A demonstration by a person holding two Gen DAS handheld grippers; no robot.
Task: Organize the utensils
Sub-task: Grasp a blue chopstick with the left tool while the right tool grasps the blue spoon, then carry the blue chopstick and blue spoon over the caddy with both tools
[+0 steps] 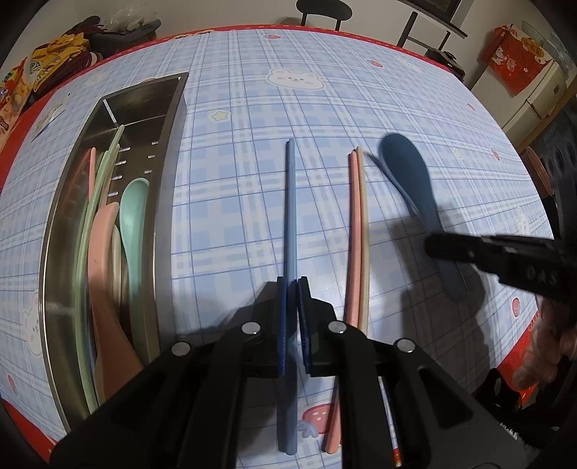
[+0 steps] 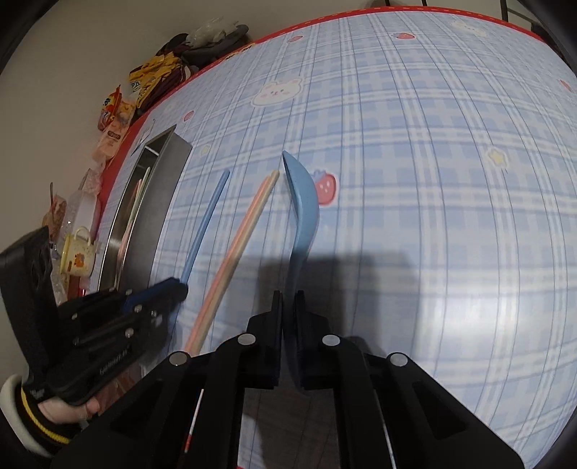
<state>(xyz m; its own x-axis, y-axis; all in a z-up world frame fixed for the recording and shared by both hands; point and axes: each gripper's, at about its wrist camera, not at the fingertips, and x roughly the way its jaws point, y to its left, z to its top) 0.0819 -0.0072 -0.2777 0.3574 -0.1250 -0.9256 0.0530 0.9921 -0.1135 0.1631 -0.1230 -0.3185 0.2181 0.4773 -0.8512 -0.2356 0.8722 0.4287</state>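
My left gripper (image 1: 292, 285) is shut on a pair of blue chopsticks (image 1: 290, 202), which point away along the table; they also show in the right wrist view (image 2: 207, 220). My right gripper (image 2: 287, 299) is shut on the handle of a blue spoon (image 2: 301, 202), held lifted and on edge; it shows in the left wrist view (image 1: 411, 180) too. A pink and a beige chopstick (image 1: 357, 231) lie on the table between them. A steel utensil tray (image 1: 57, 231) at the left holds green, pink and beige chopsticks and spoons, among them a green spoon (image 1: 132, 205).
The table has a blue plaid cloth with a red border (image 1: 324, 30). Snack bags and clothes (image 1: 54, 61) lie beyond its far left corner. A yellow mug (image 2: 77, 252) stands left of the tray. A red box (image 1: 515, 61) sits off the far right.
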